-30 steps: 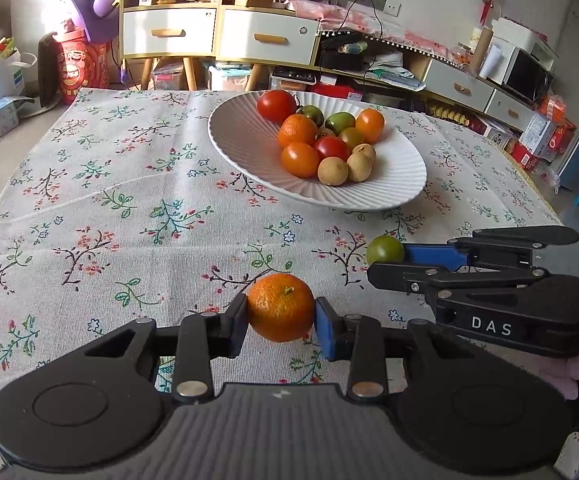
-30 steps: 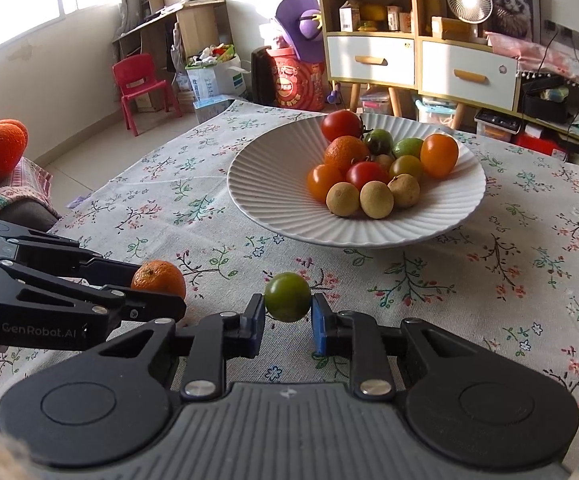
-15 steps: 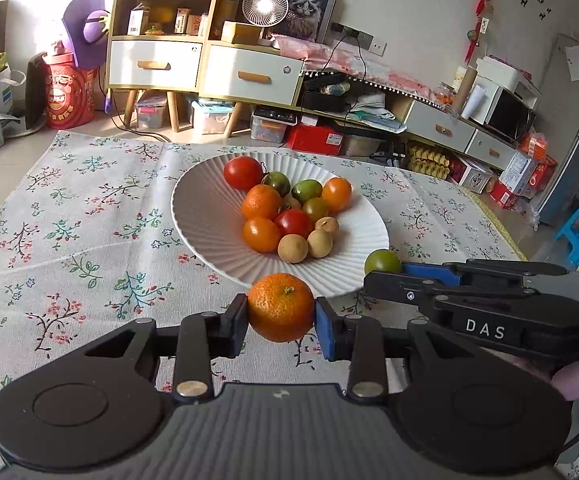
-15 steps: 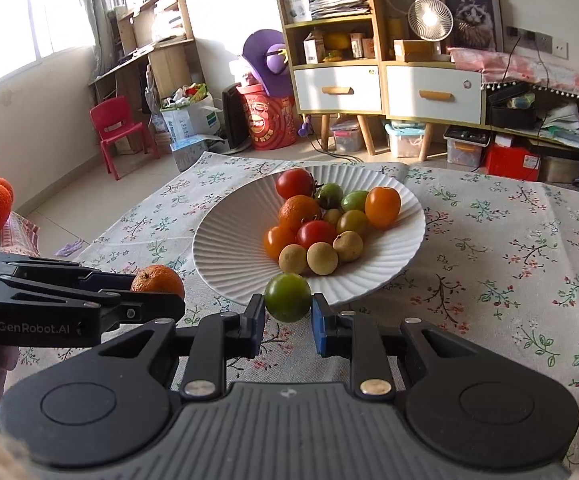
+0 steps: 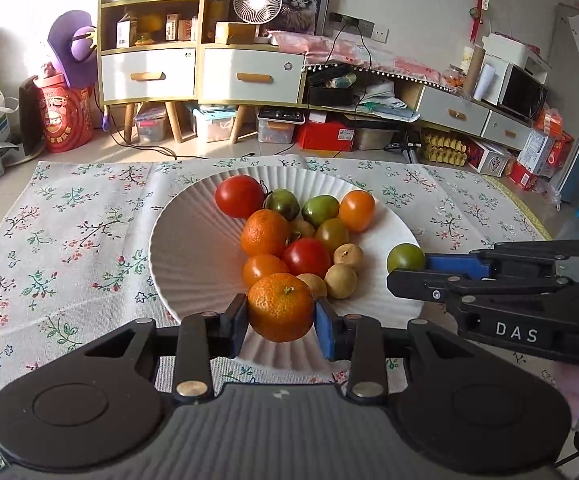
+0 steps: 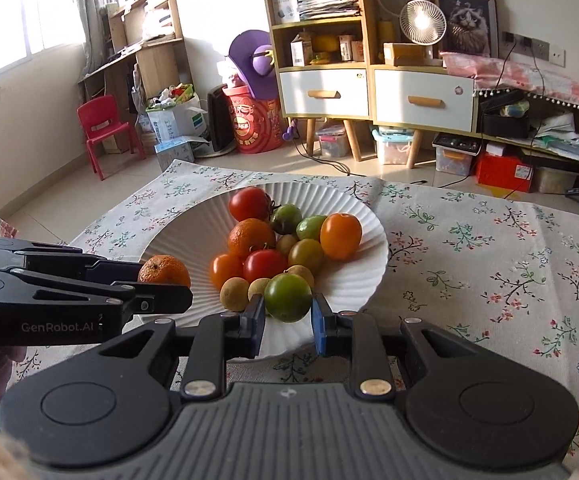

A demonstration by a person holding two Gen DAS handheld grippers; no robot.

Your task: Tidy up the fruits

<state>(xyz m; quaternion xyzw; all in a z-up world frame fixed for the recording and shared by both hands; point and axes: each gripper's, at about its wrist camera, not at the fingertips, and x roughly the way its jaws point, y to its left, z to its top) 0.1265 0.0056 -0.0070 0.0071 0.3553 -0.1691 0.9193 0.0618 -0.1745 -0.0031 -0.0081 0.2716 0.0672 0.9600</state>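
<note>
Left wrist view
Left hand-held gripper (image 5: 281, 314): closed on a mandarin (image 5: 280, 306), blue pads pressed to both sides of it.
Mandarin: held in the air over the near rim of the white plate (image 5: 181, 240), just in front of the fruit pile.
Plate: ribbed and white, resting on the bench under a floral tablecloth (image 5: 69, 240).
Fruit pile (image 5: 297, 236): red and orange tomatoes, another mandarin, green ones and small tan round fruits, bunched together toward the right half of the plate.
Right hand-held gripper (image 5: 407, 270): reaches in from the right, marked DAS, clamped on a green tomato (image 5: 404, 257) over the plate's right edge.

Right wrist view
Right hand-held gripper (image 6: 288, 312): closed on the green tomato (image 6: 288, 297), one pad on each side.
Green tomato: held above the near rim of the plate (image 6: 169, 240), just in front of the small tan fruits.
Left hand-held gripper (image 6: 165, 286): comes in from the left, marked GenRobot.AI, gripping the mandarin (image 6: 163, 269) over the plate's left edge.
Fruit pile (image 6: 285, 236): sits in the middle of the plate, beyond both held fruits.
Tablecloth (image 6: 489, 260): covers the bench around the plate.
</note>
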